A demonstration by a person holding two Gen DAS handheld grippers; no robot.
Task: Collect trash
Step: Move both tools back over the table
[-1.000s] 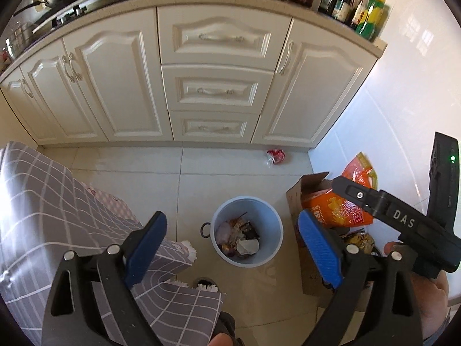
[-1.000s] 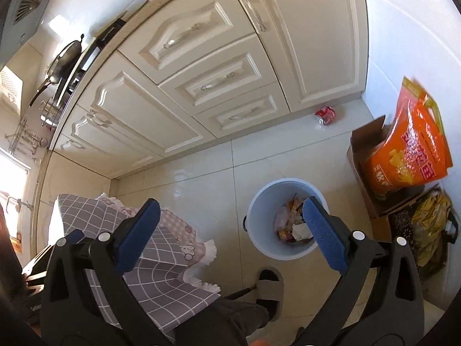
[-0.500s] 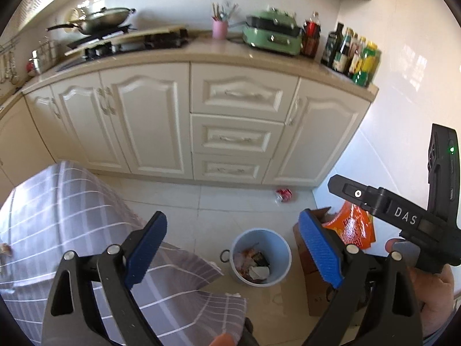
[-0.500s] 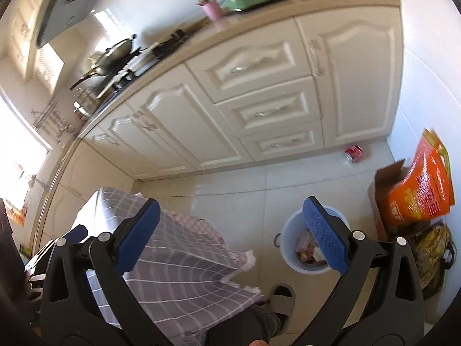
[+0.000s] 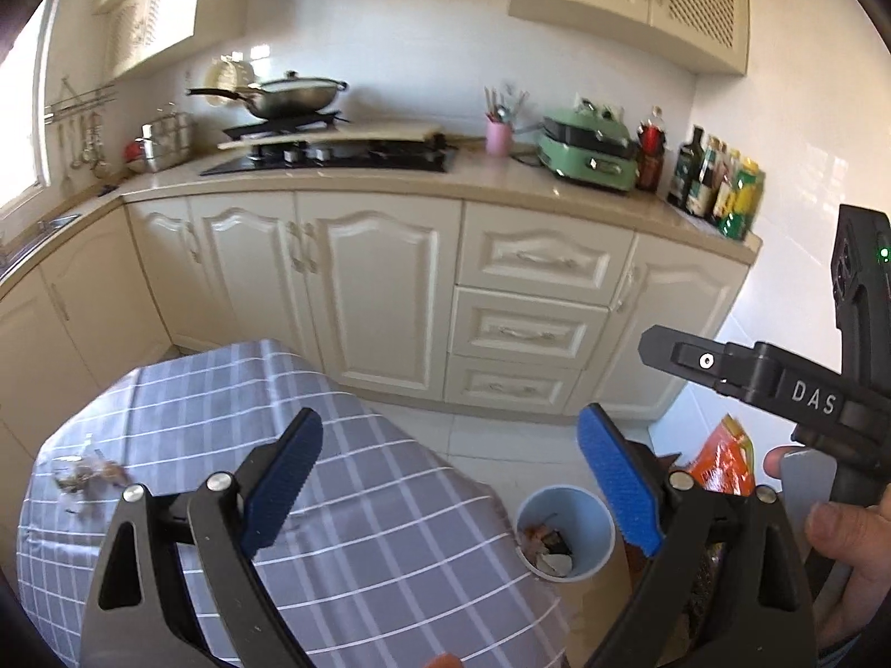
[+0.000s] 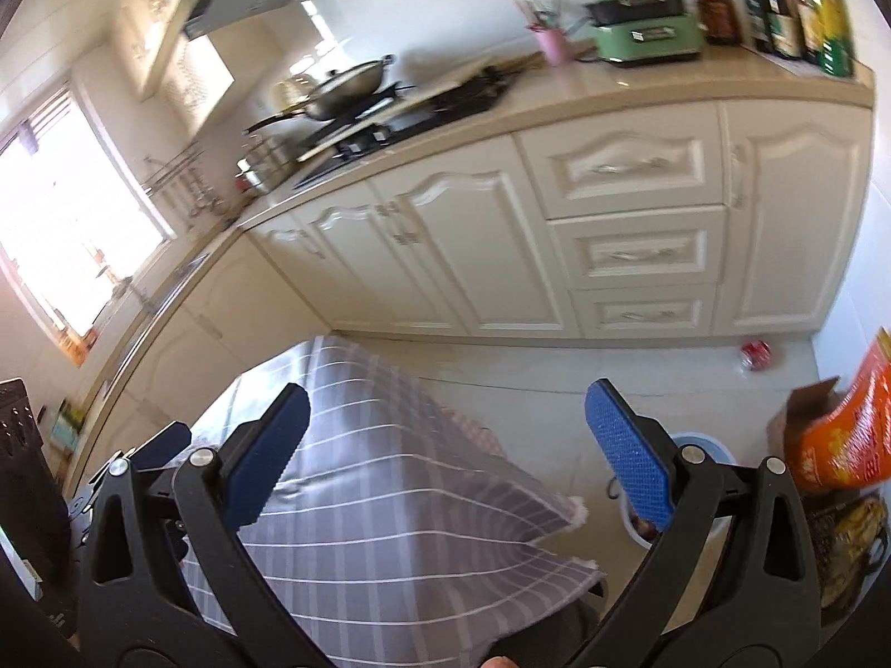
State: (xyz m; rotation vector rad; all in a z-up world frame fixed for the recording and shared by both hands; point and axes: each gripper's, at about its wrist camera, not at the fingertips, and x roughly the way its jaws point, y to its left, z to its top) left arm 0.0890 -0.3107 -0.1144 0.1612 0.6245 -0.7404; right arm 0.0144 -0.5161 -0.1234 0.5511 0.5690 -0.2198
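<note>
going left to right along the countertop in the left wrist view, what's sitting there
steel pot → silver wok on the black stove → pink utensil cup → mint green electric cooker → dark red bottle → row of dark and yellow-green bottles

Both wrist views face the cabinets (image 5: 384, 289) from afar.

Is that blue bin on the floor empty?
No, the blue trash bin already holds scraps and wrappers, visible inside it from above in the left wrist view.
</note>
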